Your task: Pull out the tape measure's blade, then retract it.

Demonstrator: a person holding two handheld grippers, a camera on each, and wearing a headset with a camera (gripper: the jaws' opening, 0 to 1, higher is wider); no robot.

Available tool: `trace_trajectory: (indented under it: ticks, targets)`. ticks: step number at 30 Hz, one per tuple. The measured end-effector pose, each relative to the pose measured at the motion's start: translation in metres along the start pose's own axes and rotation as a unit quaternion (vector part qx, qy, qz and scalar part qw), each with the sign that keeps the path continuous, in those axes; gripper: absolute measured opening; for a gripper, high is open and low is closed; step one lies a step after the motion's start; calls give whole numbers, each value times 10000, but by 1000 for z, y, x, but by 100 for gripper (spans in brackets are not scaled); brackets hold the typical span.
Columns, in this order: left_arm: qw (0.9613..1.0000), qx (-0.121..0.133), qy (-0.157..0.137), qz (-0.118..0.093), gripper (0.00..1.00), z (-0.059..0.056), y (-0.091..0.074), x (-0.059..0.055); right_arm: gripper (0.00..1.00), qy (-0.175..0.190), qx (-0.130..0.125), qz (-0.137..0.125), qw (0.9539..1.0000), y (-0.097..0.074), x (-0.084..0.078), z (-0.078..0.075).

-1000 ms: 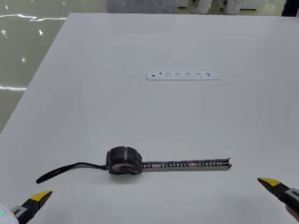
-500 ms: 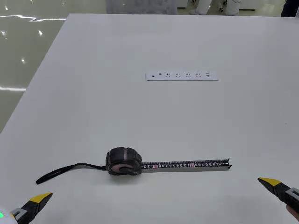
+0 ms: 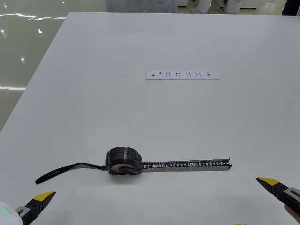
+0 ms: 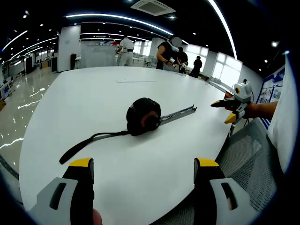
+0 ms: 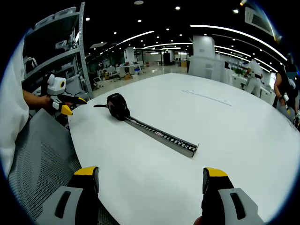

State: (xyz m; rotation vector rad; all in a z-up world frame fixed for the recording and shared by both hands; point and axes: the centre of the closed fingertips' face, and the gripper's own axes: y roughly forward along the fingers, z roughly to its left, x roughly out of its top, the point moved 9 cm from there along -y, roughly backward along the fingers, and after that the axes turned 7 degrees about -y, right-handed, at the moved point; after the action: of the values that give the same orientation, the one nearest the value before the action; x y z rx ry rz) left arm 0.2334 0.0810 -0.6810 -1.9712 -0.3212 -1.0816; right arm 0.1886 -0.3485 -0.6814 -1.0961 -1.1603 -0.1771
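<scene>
The tape measure lies on the white surface, resting on the flat side of its dark round case. Its blade is already drawn out and lies flat on the surface. It runs in a straight line from the case toward the person's right and finishes at the end hook. The long axis of the whole thing therefore goes across the person, from left to right, and not away from the person. On the other side of the case a black strap trails out to the left. Far beyond the case, well apart from it, a white power strip lies parallel to the blade.

The left tool hovers on the near side of the case, a little to the strap side. Its jaws stand wide apart and hold nothing. The right tool hovers on the near side of the blade's free end, also with the jaws wide apart and empty. Neither tool touches the tape measure.

By this picture the pulling-out seems done, and the retracting is what remains. The case lies forward and slightly right of the left tool, so this one is the nearer to hold the case. The end hook lies forward and left of the right tool, which is the nearer to guide the blade back.
</scene>
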Motion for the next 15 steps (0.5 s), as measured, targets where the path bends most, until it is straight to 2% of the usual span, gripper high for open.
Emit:
trace_trajectory:
  ticks: [1, 3, 4, 8, 10, 15]
  targets:
    - [10000, 52, 36, -4, 86, -1, 1, 1, 92, 5, 10, -5, 10000, 1, 0, 0]
    - [10000, -71, -53, -6, 84, -3, 3, 2, 91, 1, 16, -5, 10000, 1, 1, -1]
    - [10000, 12, -3, -33, 84, -4, 4, 3, 90, -3, 35, -10, 10000, 2, 1, -1]
    - [10000, -23, 19, -28, 84, -8, 10, 7, 90, -7, 64, -3, 10000, 3, 1, -2]
    - [10000, -27, -16, 46, 84, -9, 14, 8, 90, -1, 81, 24, 10000, 5, 2, -3]
    - [10000, -72, 13, 23, 84, -12, 22, 15, 90, -40, 102, 13, 9999, 7, 3, -4]
